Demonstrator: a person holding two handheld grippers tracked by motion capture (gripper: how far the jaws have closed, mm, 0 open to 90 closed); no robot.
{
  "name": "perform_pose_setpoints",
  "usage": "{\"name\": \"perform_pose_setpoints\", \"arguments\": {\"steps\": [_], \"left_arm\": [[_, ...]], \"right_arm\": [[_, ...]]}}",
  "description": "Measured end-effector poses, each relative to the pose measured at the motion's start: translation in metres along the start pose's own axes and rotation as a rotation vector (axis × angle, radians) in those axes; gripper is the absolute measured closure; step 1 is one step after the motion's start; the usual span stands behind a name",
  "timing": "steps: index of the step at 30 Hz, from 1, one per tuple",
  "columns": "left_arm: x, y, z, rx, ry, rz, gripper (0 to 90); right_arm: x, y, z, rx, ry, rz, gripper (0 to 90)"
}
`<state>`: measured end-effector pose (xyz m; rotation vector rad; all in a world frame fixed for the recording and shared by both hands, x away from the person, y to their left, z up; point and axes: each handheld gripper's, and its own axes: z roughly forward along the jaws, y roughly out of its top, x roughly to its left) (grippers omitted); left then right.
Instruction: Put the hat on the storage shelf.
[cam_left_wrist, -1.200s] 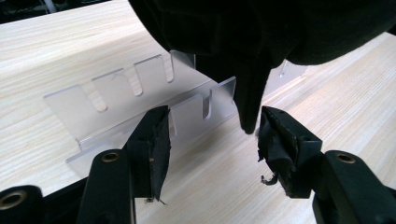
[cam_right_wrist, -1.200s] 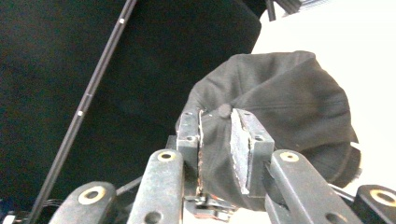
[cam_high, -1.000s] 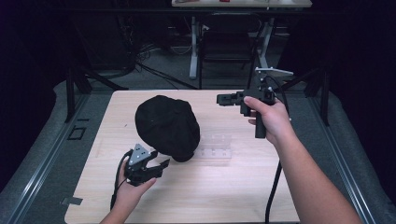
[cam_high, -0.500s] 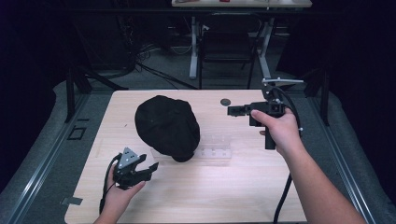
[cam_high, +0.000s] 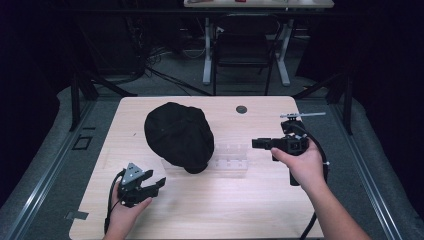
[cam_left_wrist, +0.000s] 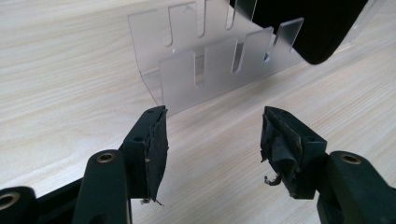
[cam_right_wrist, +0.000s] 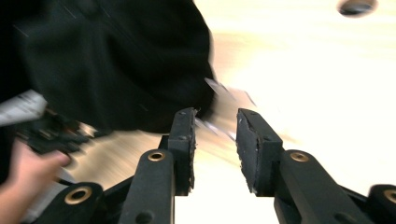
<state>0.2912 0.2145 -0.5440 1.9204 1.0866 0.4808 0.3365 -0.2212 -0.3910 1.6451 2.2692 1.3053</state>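
A black fabric cap (cam_high: 177, 136) rests mid-counter, draped over one end of a clear slotted acrylic rack (cam_high: 230, 159), which props it up; the light wooden counter (cam_high: 210, 210) bears both. The left gripper (cam_high: 150, 186), low at the near left, stands wide open and empty, aimed at the rack. The right gripper (cam_high: 256, 144), level at the rack's far end, holds nothing; its jaws have just been opening, presumably to approach rack or cap from either side.
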Motion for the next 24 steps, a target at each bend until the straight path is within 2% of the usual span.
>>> {"name": "perform_pose_setpoints", "arguments": {"steps": [1,3,5,6,9,12,19,22,24], "left_arm": [[0.0,-0.001,0.001,0.0,-0.001,-0.002,41.6],[0.0,-0.002,0.002,0.002,-0.002,-0.004,41.6],[0.001,-0.003,0.002,0.007,-0.005,-0.001,41.7],[0.001,-0.004,0.002,0.007,-0.004,-0.003,41.6],[0.002,-0.005,0.002,0.005,-0.004,-0.009,41.7],[0.001,-0.006,0.001,0.006,-0.01,-0.013,41.7],[-0.003,-0.006,0.003,0.008,-0.013,0.01,41.7],[-0.009,-0.004,0.004,0.007,-0.016,0.043,41.6],[-0.015,-0.001,0.007,0.0,-0.032,0.056,41.6]], "right_arm": [[0.001,-0.004,0.001,-0.003,-0.032,-0.029,66.4],[0.0,-0.011,0.003,-0.005,-0.055,-0.05,66.2],[-0.001,-0.016,0.004,0.009,-0.065,-0.044,65.7],[-0.002,-0.019,0.006,0.0,-0.073,-0.051,65.3],[-0.008,-0.027,0.009,0.015,-0.068,-0.039,64.8],[-0.013,-0.037,0.011,0.008,-0.065,-0.027,64.2],[-0.027,-0.066,0.016,-0.031,-0.127,-0.041,60.5],[-0.037,-0.083,0.021,-0.056,-0.108,-0.048,56.3],[-0.046,-0.096,0.024,-0.078,-0.094,-0.027,53.8]]}}
